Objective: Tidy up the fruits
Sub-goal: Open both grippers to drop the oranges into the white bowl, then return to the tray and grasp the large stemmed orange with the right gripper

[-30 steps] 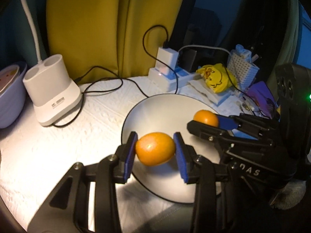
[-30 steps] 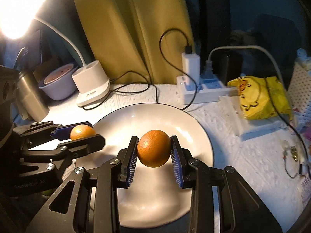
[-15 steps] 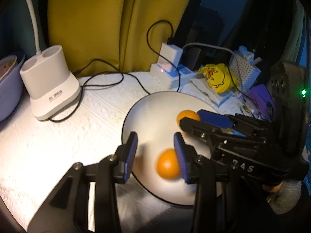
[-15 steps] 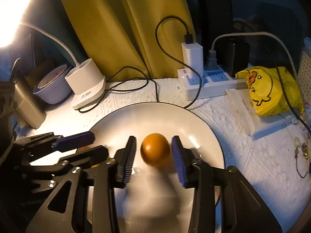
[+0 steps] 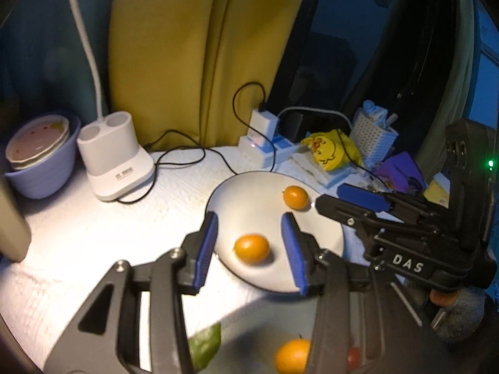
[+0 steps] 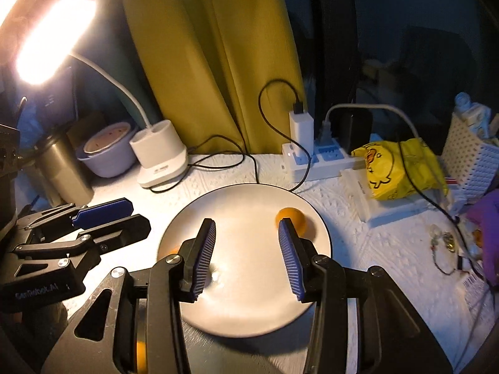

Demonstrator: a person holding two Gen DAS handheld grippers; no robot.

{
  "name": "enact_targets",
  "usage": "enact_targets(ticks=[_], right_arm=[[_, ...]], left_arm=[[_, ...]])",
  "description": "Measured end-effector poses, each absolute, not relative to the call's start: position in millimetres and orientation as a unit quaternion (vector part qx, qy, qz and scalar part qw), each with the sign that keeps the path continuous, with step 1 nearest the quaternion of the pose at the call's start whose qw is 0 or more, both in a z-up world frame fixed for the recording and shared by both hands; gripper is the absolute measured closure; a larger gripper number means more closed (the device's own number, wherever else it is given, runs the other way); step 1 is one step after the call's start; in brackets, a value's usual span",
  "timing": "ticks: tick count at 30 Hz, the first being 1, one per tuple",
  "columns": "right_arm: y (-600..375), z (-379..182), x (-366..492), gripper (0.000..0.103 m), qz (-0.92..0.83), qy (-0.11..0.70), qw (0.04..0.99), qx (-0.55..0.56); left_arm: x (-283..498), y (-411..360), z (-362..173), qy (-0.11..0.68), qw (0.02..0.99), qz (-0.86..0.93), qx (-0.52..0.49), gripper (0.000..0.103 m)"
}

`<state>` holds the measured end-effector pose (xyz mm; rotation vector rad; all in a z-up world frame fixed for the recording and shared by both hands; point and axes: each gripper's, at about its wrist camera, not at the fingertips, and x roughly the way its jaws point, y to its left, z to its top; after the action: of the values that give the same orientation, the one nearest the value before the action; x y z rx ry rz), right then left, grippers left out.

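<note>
Two small oranges lie on the round white plate (image 5: 249, 196). The near orange (image 5: 252, 248) sits loose between the blue pads of my left gripper (image 5: 249, 219), which hangs above it; its jaws are opening and touch nothing. The far orange (image 5: 295, 197) rests by the plate's back right. My right gripper (image 6: 246, 222) is open and empty over the plate (image 6: 246, 205); that orange (image 6: 293, 216) peeks out behind its right finger. Each gripper shows beside the other: the right gripper (image 5: 327, 198), the left gripper (image 6: 137, 212).
A third orange (image 5: 291, 357) and a green leaf (image 5: 204, 342) lie in a dish at the bottom edge. A lamp base (image 5: 115, 155), a lavender bowl (image 5: 40, 162), a steel cup (image 6: 65, 168), a power strip (image 6: 312, 159) with cables, a yellow duck bag (image 6: 396, 168) and a white basket (image 6: 471, 152) ring the plate.
Both grippers let go of their oranges, which now rest on the plate. Both jaws widened, and both grippers rose and drew back from the plate.
</note>
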<state>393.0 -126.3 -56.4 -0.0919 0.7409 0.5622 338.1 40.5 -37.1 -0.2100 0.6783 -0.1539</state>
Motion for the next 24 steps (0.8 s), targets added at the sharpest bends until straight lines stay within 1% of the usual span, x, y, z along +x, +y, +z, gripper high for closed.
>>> enact_targets(ticks=[7,10,14,24], right_arm=[[-136,-40,356,0.059,0.269,0.344,0.898,-0.047],[-140,-36,339,0.059,0.268,0.342,0.899,-0.051],[-145,-33,319,0.058,0.267,0.339,0.900,-0.055],[-158,-27,279,0.058,0.266,0.333,0.903,-0.061]], left_arm=[[302,39,-23,0.315,0.941,-0.074,-0.104,0.057],[286,37,-18,0.308,0.943,-0.074,-0.101,0.049],[271,35,-15,0.303,0.945,-0.076,-0.100,0.046],[239,27,-16,0.302,0.944,-0.080,-0.105,0.042]])
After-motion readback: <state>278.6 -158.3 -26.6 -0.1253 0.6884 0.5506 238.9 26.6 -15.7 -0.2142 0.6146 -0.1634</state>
